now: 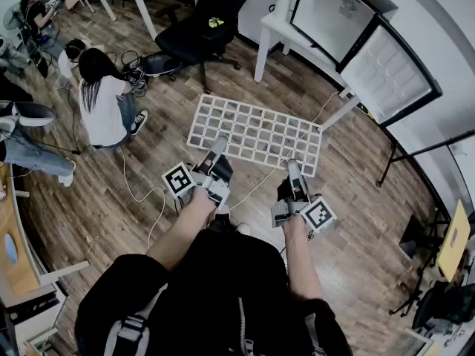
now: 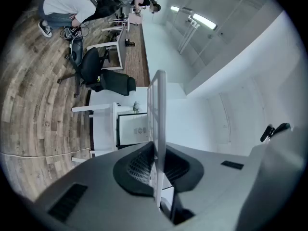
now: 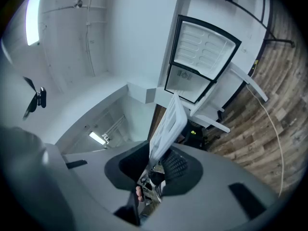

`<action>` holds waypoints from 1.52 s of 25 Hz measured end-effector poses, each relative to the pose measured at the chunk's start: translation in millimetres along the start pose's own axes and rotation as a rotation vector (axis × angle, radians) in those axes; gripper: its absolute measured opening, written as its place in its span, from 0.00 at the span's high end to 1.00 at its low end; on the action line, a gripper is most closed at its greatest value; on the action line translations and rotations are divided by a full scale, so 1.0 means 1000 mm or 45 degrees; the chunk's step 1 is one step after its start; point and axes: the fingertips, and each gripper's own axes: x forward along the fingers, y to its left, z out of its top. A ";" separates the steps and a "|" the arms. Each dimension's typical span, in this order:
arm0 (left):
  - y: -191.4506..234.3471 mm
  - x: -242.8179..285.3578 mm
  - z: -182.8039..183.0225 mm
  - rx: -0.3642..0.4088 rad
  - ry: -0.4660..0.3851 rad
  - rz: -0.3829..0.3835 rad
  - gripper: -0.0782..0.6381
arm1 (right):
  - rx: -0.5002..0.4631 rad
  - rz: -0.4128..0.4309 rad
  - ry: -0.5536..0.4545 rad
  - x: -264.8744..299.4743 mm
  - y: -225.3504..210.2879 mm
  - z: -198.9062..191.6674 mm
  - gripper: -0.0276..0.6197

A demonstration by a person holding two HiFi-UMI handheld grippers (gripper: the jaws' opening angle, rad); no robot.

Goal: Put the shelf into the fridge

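- While it hangs level above the wooden floor [image 1: 356, 221], the left tool [image 1: 219, 146] is clenched on the near long edge of the shelf [image 1: 256, 133], toward its left end. In the left gripper view the panel stands edge-on between the two pads, pinched tight.
- Shelf: a white open grid, carried flat and clear of the floor. Its long axis runs left to right across the person's front, tilted slightly so the right end sits nearer the body. It extends forward from both tools, away from the person.
- Right tool [image 1: 292, 166]: clenched on the same near edge, toward the right end. The right gripper view shows the grid gripped between its pads and pointing on toward the appliance.
- Fridge [image 1: 332, 13]: stands on a white worktop [image 1: 278, 28], ahead of the shelf and off to the right, well apart from it. Its door [image 1: 387, 71] is swung open on the right side.
- Key relation: the cabinet mouth lies forward and right of the shelf's far edge, so the right tool is the nearer of the two. By my judgement the panel must travel forward and rightward, and the left end must swing round to square the grid with the opening before it can slide in.
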 end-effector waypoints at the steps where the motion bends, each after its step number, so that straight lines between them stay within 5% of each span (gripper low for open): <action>1: 0.000 0.000 0.000 -0.008 0.000 -0.002 0.83 | -0.007 0.012 -0.005 0.000 0.002 0.001 0.83; 24: 0.017 0.027 0.052 -0.022 0.066 0.002 0.83 | -0.025 -0.010 -0.036 0.051 -0.004 -0.019 0.84; 38: 0.051 0.111 0.076 -0.032 0.092 0.024 0.83 | 0.005 -0.029 -0.050 0.120 -0.044 0.022 0.83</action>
